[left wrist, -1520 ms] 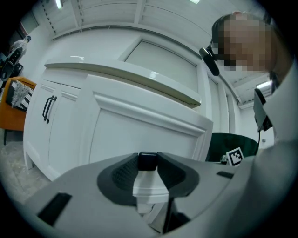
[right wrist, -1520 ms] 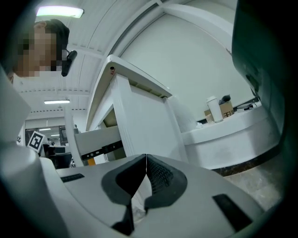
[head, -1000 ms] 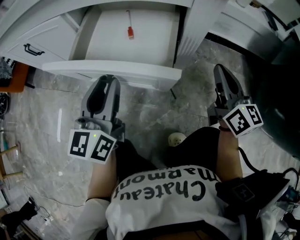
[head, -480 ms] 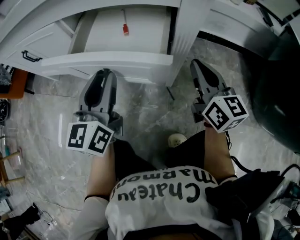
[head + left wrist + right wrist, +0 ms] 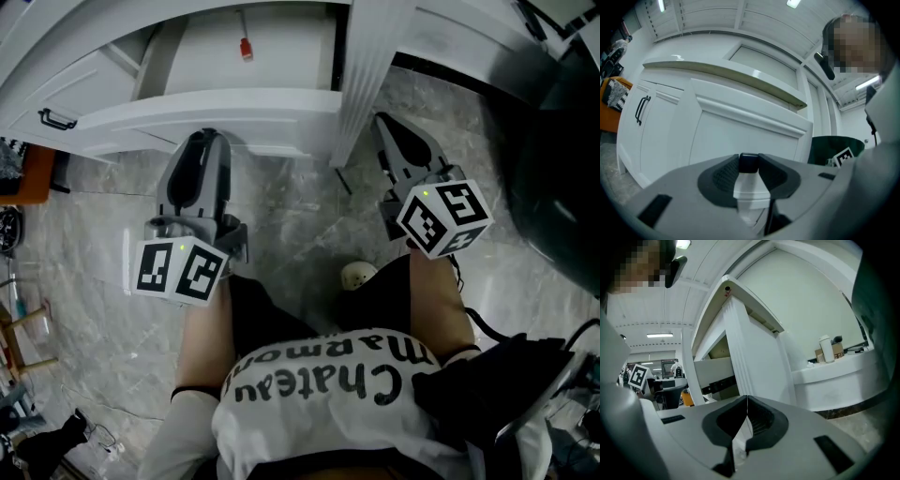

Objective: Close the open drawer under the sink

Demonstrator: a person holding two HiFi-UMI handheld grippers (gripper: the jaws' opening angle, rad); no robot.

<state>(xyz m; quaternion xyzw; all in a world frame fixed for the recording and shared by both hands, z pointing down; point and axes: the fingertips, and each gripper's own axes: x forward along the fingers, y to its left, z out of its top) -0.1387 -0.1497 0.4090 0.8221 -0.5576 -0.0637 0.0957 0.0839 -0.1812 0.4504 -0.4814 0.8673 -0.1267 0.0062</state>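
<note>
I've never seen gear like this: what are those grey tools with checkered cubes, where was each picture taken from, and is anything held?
No robot here: a person holds a tool in each hand, the left gripper and the right gripper; the patterned cubes are part of them. The downward picture comes from a camera on the person's head; the other two from cameras riding on each gripper, looking along its fingers. Below is a marble floor; ahead, a white cabinet with its drawer open and a small red object inside. Both pairs of fingers are closed, holding nothing.
</note>
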